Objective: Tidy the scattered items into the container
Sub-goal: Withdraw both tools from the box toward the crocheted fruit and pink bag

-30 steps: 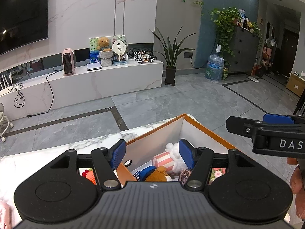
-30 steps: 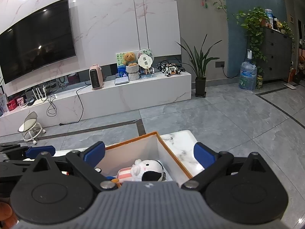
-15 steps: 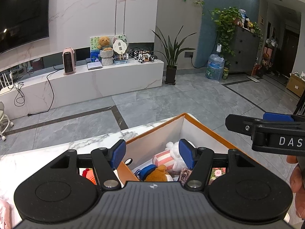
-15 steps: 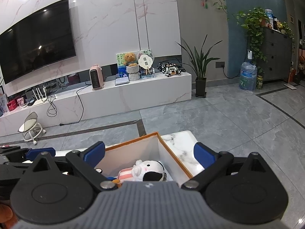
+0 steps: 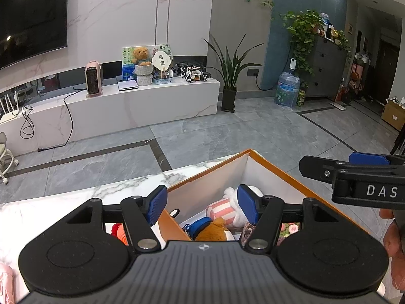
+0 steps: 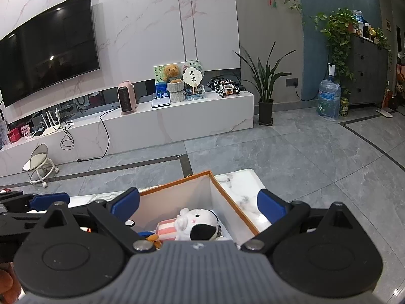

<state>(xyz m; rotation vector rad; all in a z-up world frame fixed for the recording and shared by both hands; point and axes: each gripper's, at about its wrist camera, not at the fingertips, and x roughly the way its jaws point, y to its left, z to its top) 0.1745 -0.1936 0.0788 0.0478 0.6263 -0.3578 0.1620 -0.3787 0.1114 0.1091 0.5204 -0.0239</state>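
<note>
Both grippers hang above the near part of the marble bench (image 5: 63,200), holding nothing. Left gripper (image 5: 202,204) has its jaws spread, with its left blue pad over the bench and the box's left wall, and its right pad over the box interior. Under its left arm, on the bench left of the box, a red and orange toy (image 5: 121,233) shows only partly; at the far left edge lies something pink (image 5: 6,278) that is too cut off to identify.

Just right of that toy stands the orange-rimmed box (image 5: 222,174), white inside, near the bench's far right corner. It already contains several soft toys: a small blue item (image 5: 198,225) next to a brown plush (image 5: 212,230), a pink-and-white striped plush (image 5: 221,207), and behind it a white plush (image 5: 229,192). In the right wrist view the white one turns out to be a plush cow with a black patch (image 6: 198,224), lying against the striped piece (image 6: 165,229).

Right gripper (image 6: 200,202) is spread wider, its left pad over the box's left wall and its right pad out past the box's right rim above the bench corner (image 6: 243,190). In the left wrist view it enters from the right edge as a black bar (image 5: 354,177) above the box's right wall.

Beyond the bench are the grey tiled floor (image 6: 291,147) and a white TV ledge (image 6: 162,121).
</note>
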